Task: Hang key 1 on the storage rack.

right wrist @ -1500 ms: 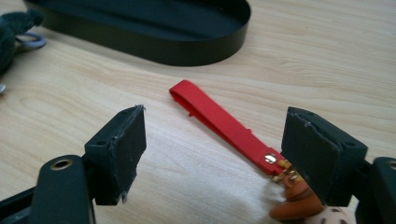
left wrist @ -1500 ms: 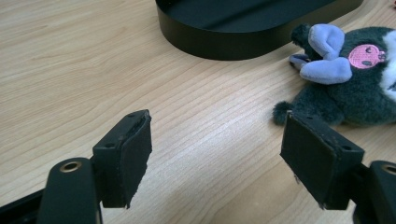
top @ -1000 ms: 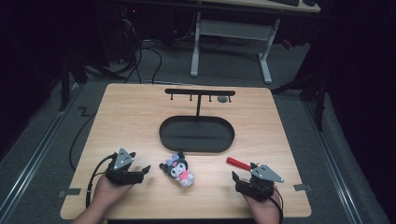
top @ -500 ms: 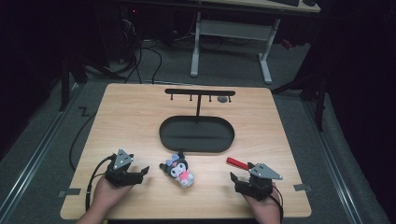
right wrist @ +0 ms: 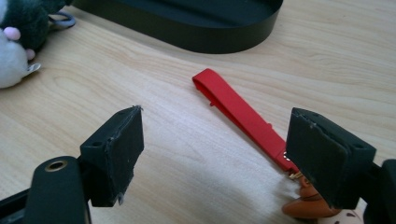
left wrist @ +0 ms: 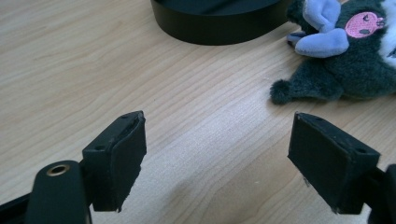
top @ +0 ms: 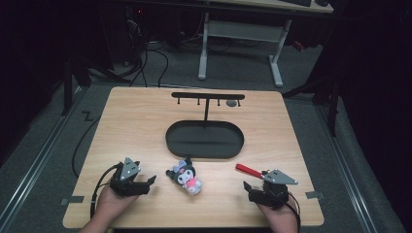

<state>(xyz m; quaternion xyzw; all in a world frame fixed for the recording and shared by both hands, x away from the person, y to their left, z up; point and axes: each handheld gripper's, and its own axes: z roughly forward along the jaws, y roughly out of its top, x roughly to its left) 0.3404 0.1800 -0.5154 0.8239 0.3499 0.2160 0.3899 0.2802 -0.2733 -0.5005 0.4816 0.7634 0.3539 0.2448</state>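
the left gripper rested low on the table's near edge, held from behind by a hand, its 2 jaws spread wide around bare wood, aimed toward the plush toy lying just beside the black tray. the right gripper sat likewise, jaws spread, the red strap between them, untouched.
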